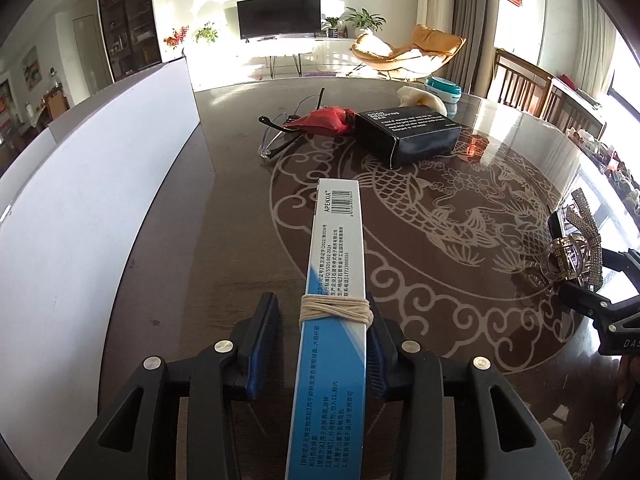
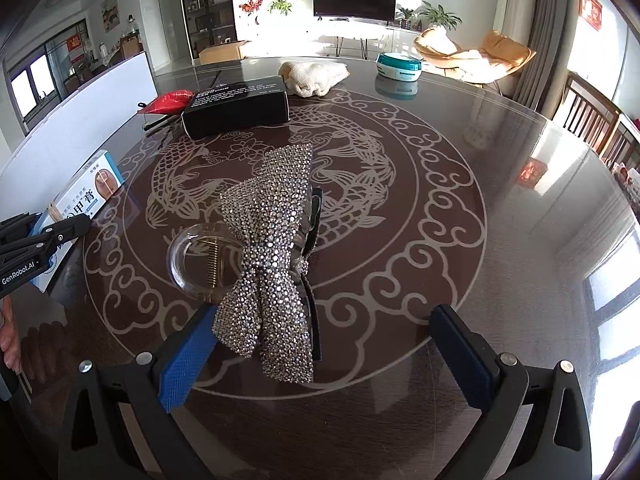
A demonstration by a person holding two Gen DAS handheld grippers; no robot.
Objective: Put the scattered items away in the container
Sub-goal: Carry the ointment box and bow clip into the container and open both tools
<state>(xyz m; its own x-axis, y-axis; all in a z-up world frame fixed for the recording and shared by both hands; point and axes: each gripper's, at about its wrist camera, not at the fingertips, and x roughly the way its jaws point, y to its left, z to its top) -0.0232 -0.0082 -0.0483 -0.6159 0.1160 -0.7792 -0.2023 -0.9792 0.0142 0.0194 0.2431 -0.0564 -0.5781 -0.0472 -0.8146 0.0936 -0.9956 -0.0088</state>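
- The white-and-blue carton (image 1: 334, 320), long and narrow with a band of pale string (image 1: 335, 310) wound round it, lies lengthwise between the fingers of the left tool (image 1: 323, 334); the right pad touches its side, while a gap shows between the left pad and the carton, so I cannot tell whether it is truly gripped.
- In the right wrist view the same carton (image 2: 86, 200) sits at the left edge, just beside the white container wall (image 2: 80, 120).
- The rhinestone bow hair clip (image 2: 272, 264), with a clear round claw and a spring, lies on the bench (image 2: 460, 240) between the spread fingers of the right tool (image 2: 324, 356); the left blue pad touches the bow's lower edge, the right pad stands well apart, holding nothing.
- The white container (image 1: 100, 184) rises along the left side of the bench.
- Farther off lie a black box (image 1: 408, 134), a red pouch (image 1: 324, 120) touching it, and glasses (image 1: 280, 136) beside the pouch.
- Beyond them rest a cream cloth (image 2: 312, 74) and a teal-lidded tub (image 2: 400, 66).
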